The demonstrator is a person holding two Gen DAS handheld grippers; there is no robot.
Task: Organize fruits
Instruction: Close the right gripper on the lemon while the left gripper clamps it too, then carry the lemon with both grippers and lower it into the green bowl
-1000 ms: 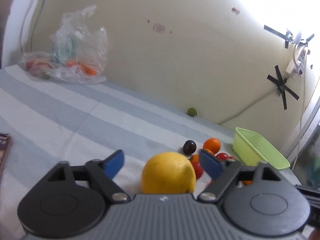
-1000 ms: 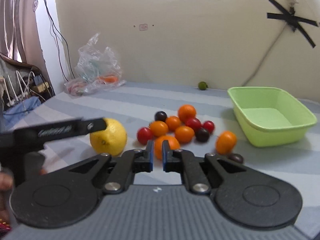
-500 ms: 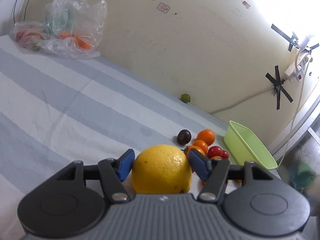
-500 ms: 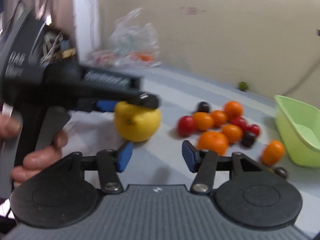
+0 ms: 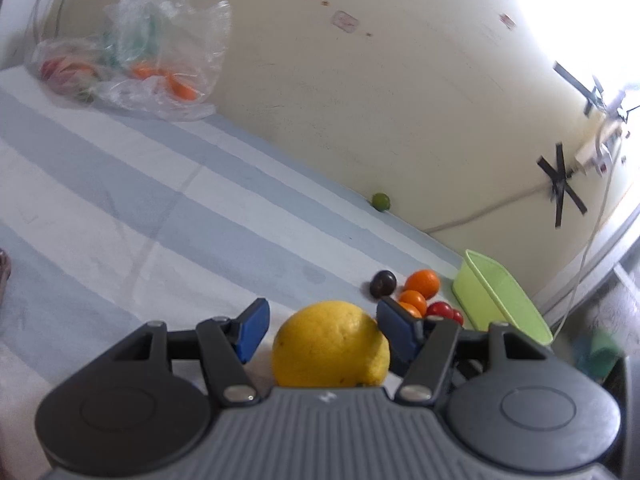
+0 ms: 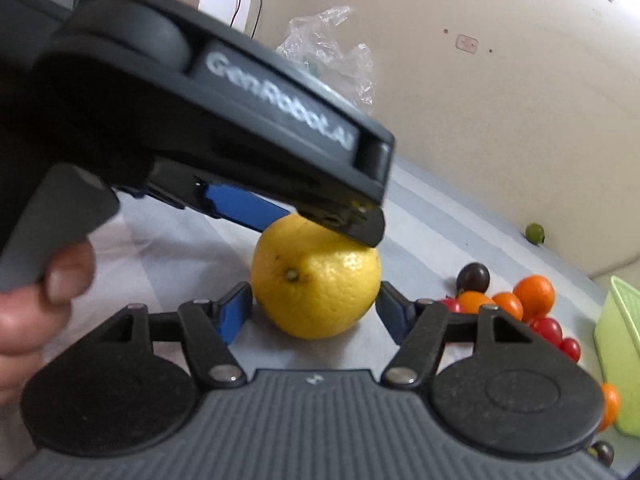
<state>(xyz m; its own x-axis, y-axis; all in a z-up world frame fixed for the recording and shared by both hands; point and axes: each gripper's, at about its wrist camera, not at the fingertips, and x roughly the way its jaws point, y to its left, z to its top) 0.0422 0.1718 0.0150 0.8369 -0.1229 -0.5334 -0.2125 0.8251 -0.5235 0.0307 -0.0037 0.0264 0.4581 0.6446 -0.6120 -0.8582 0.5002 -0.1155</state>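
Observation:
A large yellow lemon (image 5: 332,344) sits between the blue pads of my left gripper (image 5: 320,316), which is shut on its sides. In the right wrist view the left gripper (image 6: 312,220) reaches in from the left over the top of the lemon (image 6: 316,280), low over the striped cloth. My right gripper (image 6: 314,308) straddles the same lemon from the near side. Its jaws are opening and its pads stand just off the peel. Small oranges (image 6: 534,294), red tomatoes (image 6: 546,328) and a dark plum (image 6: 473,277) lie to the right, beside a green basket (image 6: 616,332).
A clear plastic bag (image 5: 160,60) of produce lies by the far wall. A single lime (image 5: 381,201) rests at the wall's foot. The green basket (image 5: 500,300) stands at the cloth's right end. A person's hand (image 6: 36,300) grips the left tool's handle.
The right jaws went from shut to wide apart, and the right gripper swung left and down to the lemon. The left pads closed in on the lemon.

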